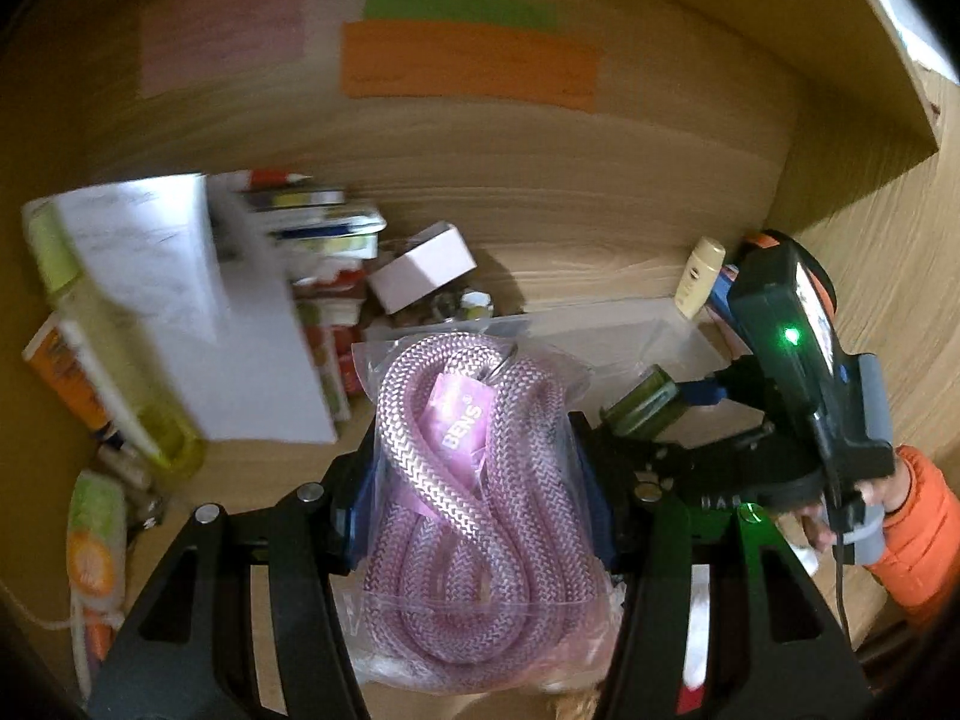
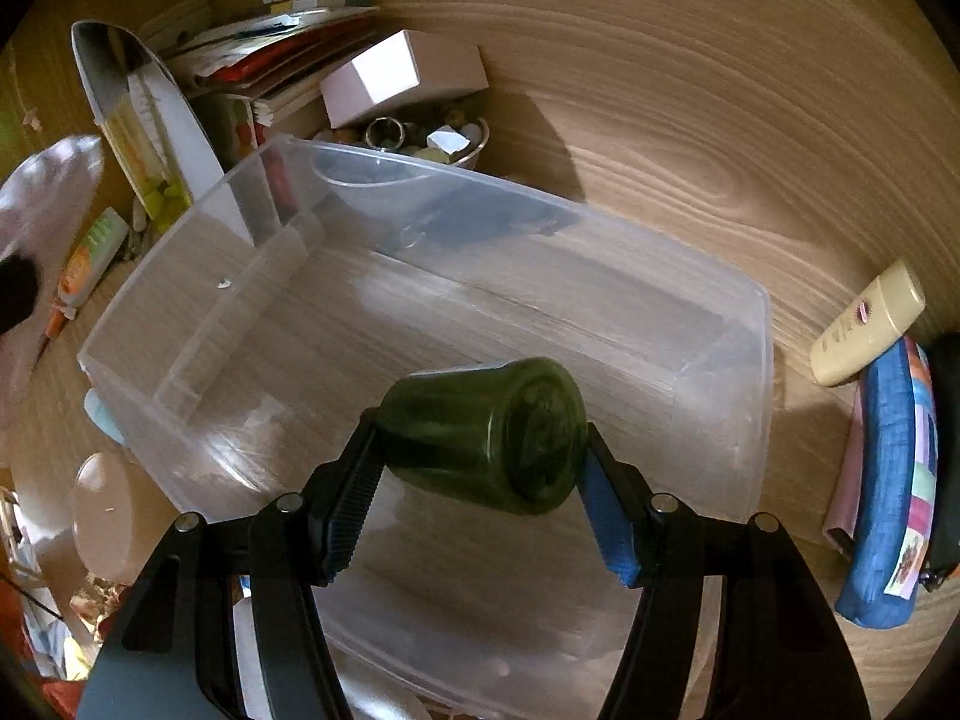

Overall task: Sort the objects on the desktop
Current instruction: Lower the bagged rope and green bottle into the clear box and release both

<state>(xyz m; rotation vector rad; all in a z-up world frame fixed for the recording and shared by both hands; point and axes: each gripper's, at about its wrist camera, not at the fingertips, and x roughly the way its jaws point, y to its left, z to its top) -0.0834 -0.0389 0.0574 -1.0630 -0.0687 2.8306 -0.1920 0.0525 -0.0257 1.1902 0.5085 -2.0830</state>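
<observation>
A light wooden desktop (image 2: 690, 138) with a strong swirling grain fills both views. Behind it rises a back panel of the same wood (image 1: 660, 138), bearing pink (image 1: 222, 30), green (image 1: 462, 6) and orange (image 1: 468, 63) paper sheets. Warm, dim light casts soft shadows across the grain.

Dim warm light, strong fisheye bending with dark corners, left wrist view motion-blurred.

Three paper sheets are stuck on the wooden back panel (image 1: 660, 120) rising from the counter's (image 2: 690, 150) far edge: a pink sheet (image 1: 222, 30) at the left, a green sheet (image 1: 456, 6) beside it, and an orange sheet (image 1: 468, 66) directly below the green.
</observation>
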